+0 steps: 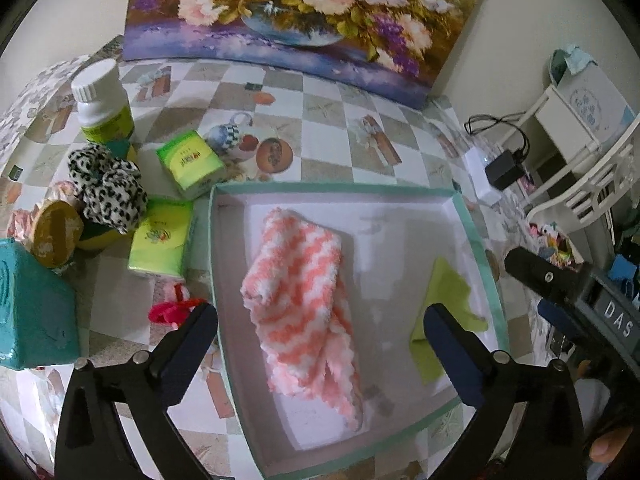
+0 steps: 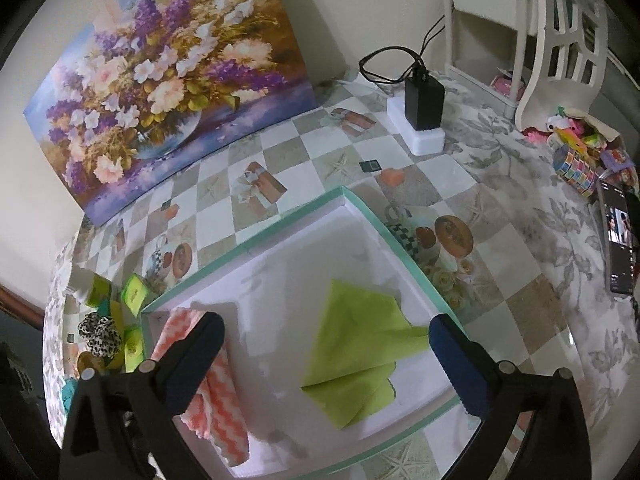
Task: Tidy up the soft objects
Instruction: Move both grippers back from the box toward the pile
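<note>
My left gripper [image 1: 320, 332] and right gripper [image 2: 326, 344] hang spread and empty above the box [image 1: 472, 224], holding the striped towel [image 1: 304, 292] and green cloth [image 2: 356, 348].

pink-and-white fuzzy cloth [image 1: 304, 300]: folded, lying flat in box at 9 o'clock side | green cloth [image 2: 360, 352]: thin, folded, lying flat in same box at 3 o'clock side | well apart

We are in a home, in a lived-in room. The table [image 2: 516, 312] wears a printed household cloth with checks, teapots and flowers. A flower painting [image 2: 160, 80] leans on the wall at its far edge. A white wooden chair [image 2: 568, 36] stands at the far right corner, near toys [image 2: 576, 144] and a charger [image 2: 424, 100].
</note>
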A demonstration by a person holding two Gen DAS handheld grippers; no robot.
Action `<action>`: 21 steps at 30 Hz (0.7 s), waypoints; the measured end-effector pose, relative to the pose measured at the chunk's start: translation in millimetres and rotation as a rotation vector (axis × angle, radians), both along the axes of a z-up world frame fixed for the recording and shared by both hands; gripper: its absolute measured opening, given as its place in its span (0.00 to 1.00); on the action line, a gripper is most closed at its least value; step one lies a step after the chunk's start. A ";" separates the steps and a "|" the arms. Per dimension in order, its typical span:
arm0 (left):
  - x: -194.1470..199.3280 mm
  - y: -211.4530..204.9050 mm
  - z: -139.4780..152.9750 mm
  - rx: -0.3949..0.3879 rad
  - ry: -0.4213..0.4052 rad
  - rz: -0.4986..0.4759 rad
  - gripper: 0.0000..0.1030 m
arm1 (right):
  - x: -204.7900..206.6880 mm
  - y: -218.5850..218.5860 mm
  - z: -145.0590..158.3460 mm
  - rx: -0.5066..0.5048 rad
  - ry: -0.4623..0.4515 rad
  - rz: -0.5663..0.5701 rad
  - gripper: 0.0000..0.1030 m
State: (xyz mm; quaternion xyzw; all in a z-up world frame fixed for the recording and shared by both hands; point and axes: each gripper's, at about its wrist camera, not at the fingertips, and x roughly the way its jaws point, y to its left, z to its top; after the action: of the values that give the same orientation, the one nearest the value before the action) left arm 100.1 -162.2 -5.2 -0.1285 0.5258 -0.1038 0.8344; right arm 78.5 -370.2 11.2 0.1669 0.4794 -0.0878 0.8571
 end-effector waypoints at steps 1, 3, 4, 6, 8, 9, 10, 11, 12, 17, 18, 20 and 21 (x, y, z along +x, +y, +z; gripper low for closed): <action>0.1 2.7 2.7 -0.005 -0.014 0.010 1.00 | 0.3 0.9 1.0 0.000 -0.004 0.003 1.00; 0.2 8.1 8.5 -0.015 -0.045 0.027 1.00 | 0.1 1.7 3.6 -0.005 -0.013 0.001 1.00; 0.3 10.8 11.5 -0.021 -0.058 0.035 1.00 | -0.3 1.2 5.9 -0.007 -0.022 -0.004 1.00; 0.5 18.0 18.4 -0.038 -0.087 0.051 1.00 | -1.5 -0.8 8.1 0.002 -0.034 -0.014 1.00; 1.4 26.7 25.1 -0.058 -0.112 0.068 1.00 | -3.1 -2.4 10.5 0.040 -0.056 -0.014 1.00; 1.7 30.5 27.6 -0.064 -0.122 0.078 1.00 | -3.4 -2.5 10.8 0.056 -0.060 -0.014 1.00; 2.0 35.5 30.9 -0.072 -0.136 0.092 1.00 | -3.3 -2.0 10.5 0.072 -0.061 -0.011 1.00; 2.1 40.2 33.4 -0.077 -0.145 0.104 1.00 | -2.4 -0.5 9.5 0.088 -0.057 -0.003 1.00; 2.3 45.4 35.6 -0.084 -0.153 0.115 1.00 | -0.9 1.9 7.9 0.100 -0.048 0.007 1.00; 5.1 78.1 44.4 -0.130 -0.166 0.183 1.00 | 1.2 12.7 2.4 0.105 -0.035 0.025 1.00; 4.8 84.1 45.7 -0.136 -0.170 0.195 1.00 | 1.3 13.6 2.7 0.111 -0.041 0.031 1.00; 4.5 100.5 49.5 -0.155 -0.179 0.225 1.00 | 2.0 17.9 5.3 0.113 -0.059 0.043 1.00; 4.3 110.1 51.8 -0.160 -0.185 0.243 1.00 | 2.3 19.8 6.3 0.104 -0.065 0.044 1.00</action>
State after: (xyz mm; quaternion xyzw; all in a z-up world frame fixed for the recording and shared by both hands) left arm 104.4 -52.1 46.7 -0.2471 0.4173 -0.0551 0.8728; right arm 80.8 -350.4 17.5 0.2033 0.4586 -0.0384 0.8642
